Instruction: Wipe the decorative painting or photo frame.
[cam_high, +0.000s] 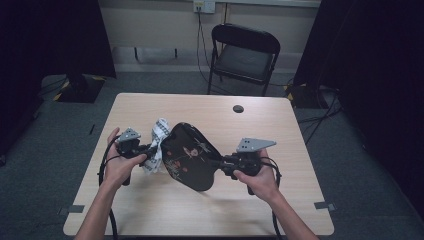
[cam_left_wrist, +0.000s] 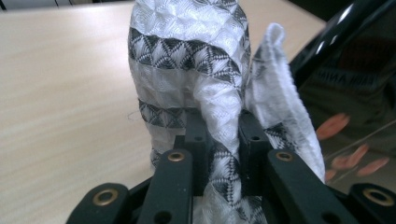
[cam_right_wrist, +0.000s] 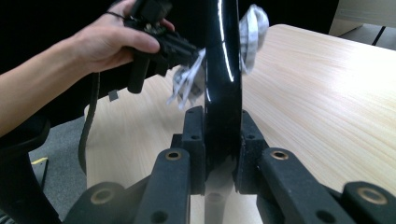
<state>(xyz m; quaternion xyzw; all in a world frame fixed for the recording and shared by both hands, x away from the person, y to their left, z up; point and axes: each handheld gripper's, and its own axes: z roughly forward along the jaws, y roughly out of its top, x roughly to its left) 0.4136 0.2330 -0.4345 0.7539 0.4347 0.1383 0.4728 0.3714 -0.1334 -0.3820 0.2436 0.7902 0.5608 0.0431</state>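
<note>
Between the jaws of the left gripper (cam_left_wrist: 219, 140) sits a fold of white cloth (cam_left_wrist: 196, 70) with bands of dark triangles; the jaws are closed tight on it, the fabric bunched in the narrow gap and rising above them in a loose, crumpled mass. Just to the right in the left gripper view, the cloth lies against the glossy face of a black tray (cam_left_wrist: 355, 88) with reddish flower marks. The right gripper (cam_right_wrist: 219, 140) has its jaws clamped on the opposite rim of the tray (cam_right_wrist: 223, 70), which stands edge-on and upright between them. In the high view the tray (cam_high: 192, 156) is held tilted above the worktop (cam_high: 280, 125), between the left gripper (cam_high: 150, 149) and the right gripper (cam_high: 224, 164), with the cloth (cam_high: 157, 145) pressed at its left edge.
</note>
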